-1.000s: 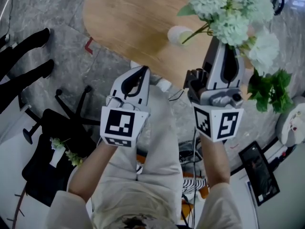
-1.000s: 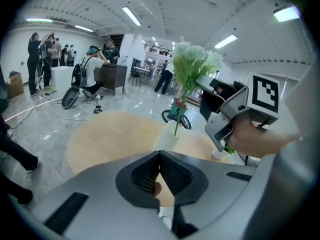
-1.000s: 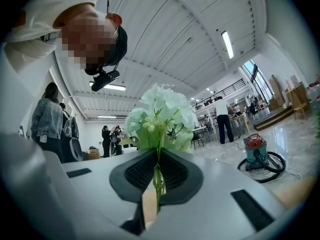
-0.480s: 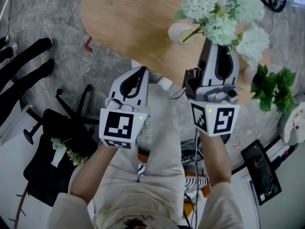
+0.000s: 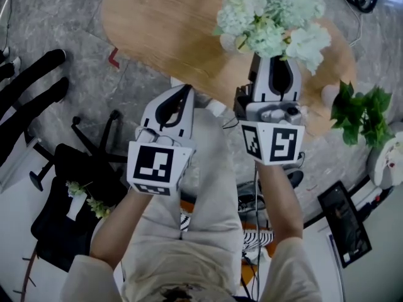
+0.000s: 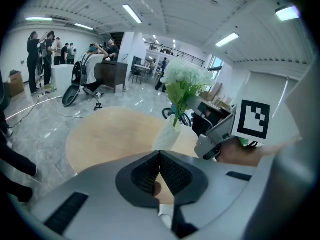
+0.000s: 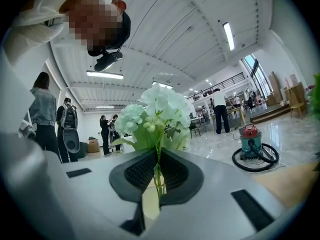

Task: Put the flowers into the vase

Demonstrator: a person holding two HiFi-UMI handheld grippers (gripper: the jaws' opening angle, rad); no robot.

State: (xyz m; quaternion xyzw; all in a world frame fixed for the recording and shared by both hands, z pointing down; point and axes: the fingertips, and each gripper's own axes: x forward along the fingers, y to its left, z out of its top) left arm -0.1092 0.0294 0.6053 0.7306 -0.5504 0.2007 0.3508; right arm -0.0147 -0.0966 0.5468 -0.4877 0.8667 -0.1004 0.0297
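Around the oval wooden worktop (image 5: 157, 30) the room is busy. A leafy green plant (image 5: 360, 113) stands off its right end, a black office chair (image 5: 75, 175) sits on the grey floor to the left, and the dark legs of a person (image 5: 31, 80) show at the far left. In the right gripper view a teal vacuum cleaner (image 7: 249, 140) stands on the floor behind, and several people stand further back. The white vase (image 5: 229, 44) stands near the worktop's near edge, towards its right end. The flowers (image 5: 267, 14), pale green-white heads on thin green stems, rise above it and hide much of its mouth from above. The stem ends seem to reach that mouth, though how far in they go is hard to tell. The right tool (image 5: 272, 61) reaches out level across the near edge, its jaws clamped on the stems just under the blooms, the marker cube facing the person. The left tool (image 5: 182, 93) is held short of the near edge over the person's knee, tilted downward. Its jaws are together with nothing between them, well apart from the vase.
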